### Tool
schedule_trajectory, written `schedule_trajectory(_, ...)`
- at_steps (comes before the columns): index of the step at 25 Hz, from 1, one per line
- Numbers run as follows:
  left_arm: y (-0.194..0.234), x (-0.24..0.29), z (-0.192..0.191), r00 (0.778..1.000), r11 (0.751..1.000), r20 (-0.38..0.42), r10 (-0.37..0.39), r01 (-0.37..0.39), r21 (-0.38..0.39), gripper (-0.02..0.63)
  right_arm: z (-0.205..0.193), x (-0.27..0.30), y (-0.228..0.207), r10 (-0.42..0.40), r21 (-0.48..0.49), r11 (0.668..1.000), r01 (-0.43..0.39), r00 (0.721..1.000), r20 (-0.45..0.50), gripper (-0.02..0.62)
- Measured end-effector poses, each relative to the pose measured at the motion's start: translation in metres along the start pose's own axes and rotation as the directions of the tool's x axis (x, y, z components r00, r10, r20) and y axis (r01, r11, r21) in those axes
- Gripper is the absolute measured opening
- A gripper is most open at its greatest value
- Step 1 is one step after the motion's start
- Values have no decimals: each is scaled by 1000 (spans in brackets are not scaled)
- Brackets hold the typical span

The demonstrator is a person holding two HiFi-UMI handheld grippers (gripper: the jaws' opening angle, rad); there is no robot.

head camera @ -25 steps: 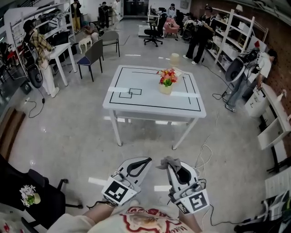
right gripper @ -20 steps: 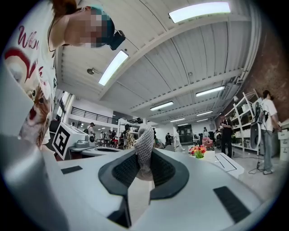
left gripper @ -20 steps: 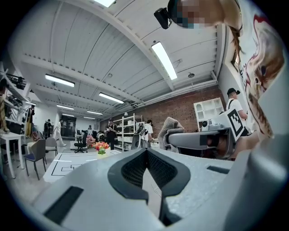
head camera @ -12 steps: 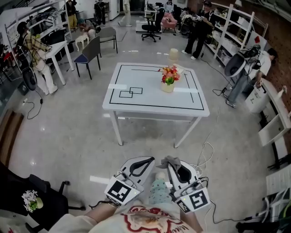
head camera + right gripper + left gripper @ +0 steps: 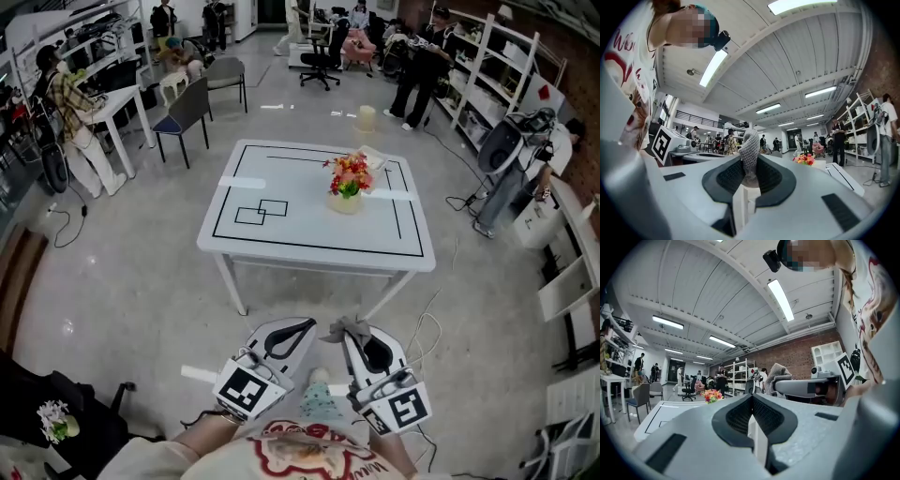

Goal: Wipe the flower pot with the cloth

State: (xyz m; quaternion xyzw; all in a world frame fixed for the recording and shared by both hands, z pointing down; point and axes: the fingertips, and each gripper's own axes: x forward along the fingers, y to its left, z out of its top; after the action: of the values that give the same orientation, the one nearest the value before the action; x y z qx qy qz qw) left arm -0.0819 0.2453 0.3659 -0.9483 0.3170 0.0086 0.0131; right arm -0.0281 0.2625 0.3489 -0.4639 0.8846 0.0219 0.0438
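Right gripper: jaws clenched on the cloth, a grey knitted wad pinched between the pads, with its loose end standing up past the tips.

Left gripper: jaws pressed together, nothing between them.

The pair: side by side in the head view, low in front of the person's body, pointing roughly level toward the bench. Open floor lies between the tips and the bench's near edge, and neither gripper touches it.

Flower pot: pale, upright, long axis vertical, standing on the bench right of centre. It is well apart from both sets of jaws and ahead of them. It sits almost dead ahead of the right gripper and off to the right of the left one, so the cloth-bearing hand is judged slightly the better placed.

Contents of pot: flowers, red, orange and yellow, filling the mouth and hiding the inside.

Bench top: white, marked with a black outline and two small overlapping squares to the left of the pot.

Status, judged: wiping not yet begun. The coming move calls for carrying the cloth forward to the pot's side wall, below the blooms
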Motion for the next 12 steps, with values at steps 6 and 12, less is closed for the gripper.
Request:
schedule_trajectory(6, 30, 80, 9, 999, 1000, 27, 19, -20, 18, 2, 8, 39, -77, 40, -19, 999, -40, 999, 8, 52)
schedule_trajectory(12, 60, 146, 9, 999, 999, 26, 47, -48, 20, 3, 6, 74, -139, 77, -17, 997, -77, 997, 5, 52)
